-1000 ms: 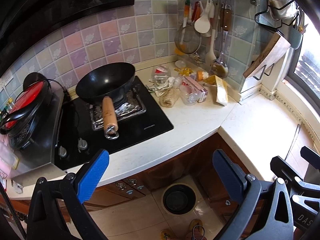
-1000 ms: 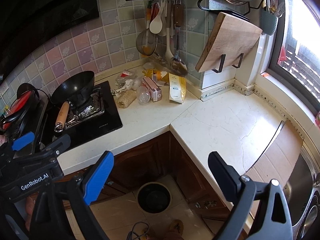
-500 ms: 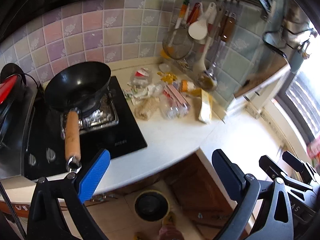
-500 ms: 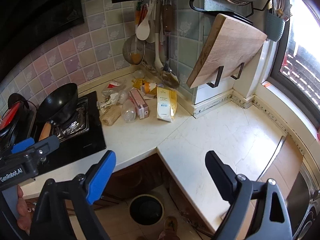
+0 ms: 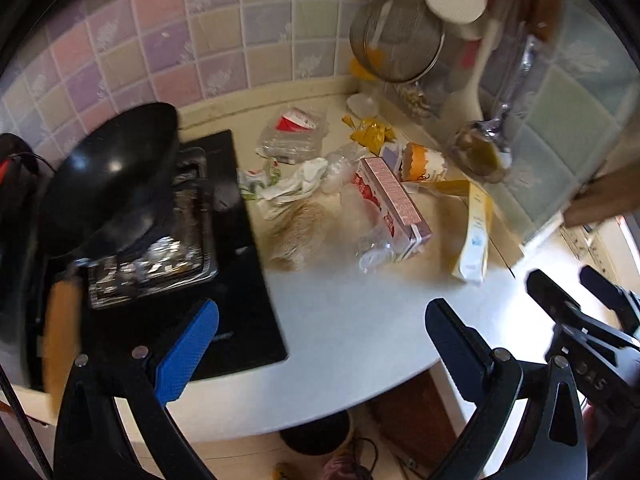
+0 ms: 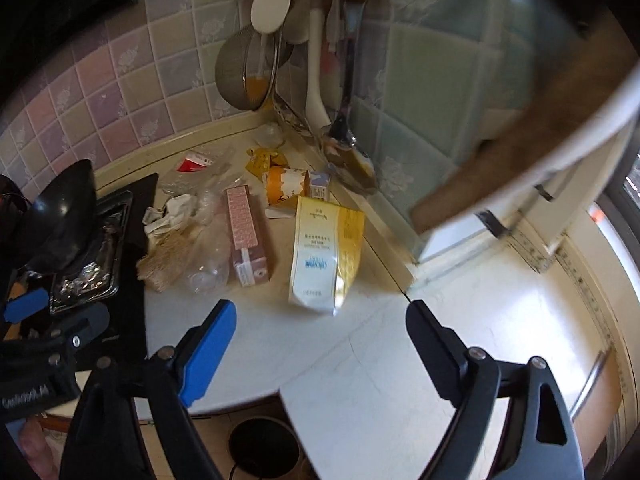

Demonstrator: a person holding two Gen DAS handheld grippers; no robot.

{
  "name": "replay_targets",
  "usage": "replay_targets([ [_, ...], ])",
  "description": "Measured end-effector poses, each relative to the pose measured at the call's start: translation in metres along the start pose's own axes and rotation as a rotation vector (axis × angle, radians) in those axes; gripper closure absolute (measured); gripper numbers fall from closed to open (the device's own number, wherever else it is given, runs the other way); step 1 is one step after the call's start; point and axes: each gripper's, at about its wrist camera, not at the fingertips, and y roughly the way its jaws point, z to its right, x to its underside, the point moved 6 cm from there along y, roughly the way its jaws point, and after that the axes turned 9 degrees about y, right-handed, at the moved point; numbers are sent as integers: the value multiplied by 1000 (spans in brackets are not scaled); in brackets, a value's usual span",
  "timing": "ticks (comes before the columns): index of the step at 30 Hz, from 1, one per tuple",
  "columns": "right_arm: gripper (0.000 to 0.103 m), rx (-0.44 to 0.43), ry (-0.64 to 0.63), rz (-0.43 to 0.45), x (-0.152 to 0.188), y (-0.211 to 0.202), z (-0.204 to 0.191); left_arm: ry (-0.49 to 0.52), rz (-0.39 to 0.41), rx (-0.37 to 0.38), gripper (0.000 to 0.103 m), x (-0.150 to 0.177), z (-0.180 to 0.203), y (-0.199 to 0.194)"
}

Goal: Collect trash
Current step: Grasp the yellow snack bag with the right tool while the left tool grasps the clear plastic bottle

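Both tools, left [image 5: 320, 344] and right [image 6: 320, 340], hover wide open and empty over counter [image 6: 280, 332] litter; best approach: straddle the yellow pouch [image 6: 324, 252] squarely (flat, slippery).

"GenRobot.AI" stands in white on the left gripper [image 6: 44, 316] body, at the right wrist view's edge. The yellow pouch [image 6: 326, 256] carries blue print, too blurred to read.

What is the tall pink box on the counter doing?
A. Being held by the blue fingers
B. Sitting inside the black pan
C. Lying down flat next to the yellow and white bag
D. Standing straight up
C. The pink box lies on its long side on the counter, just left of the yellow and white bag; both grippers are open and empty, well short of it.
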Motion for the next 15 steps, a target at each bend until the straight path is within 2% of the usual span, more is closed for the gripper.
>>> replay_targets([
  [6, 25, 1, -29, -50, -20, 75, -10, -50, -40, 95, 1, -22, 3, 50],
  [11, 28, 40, -35, -82, -29, 123, -10, -96, -73, 126, 1, -34, 3, 80],
  [15, 39, 63, -32, -116, -30, 147, -7, -129, -118, 184, 12, -38, 6, 98],
])
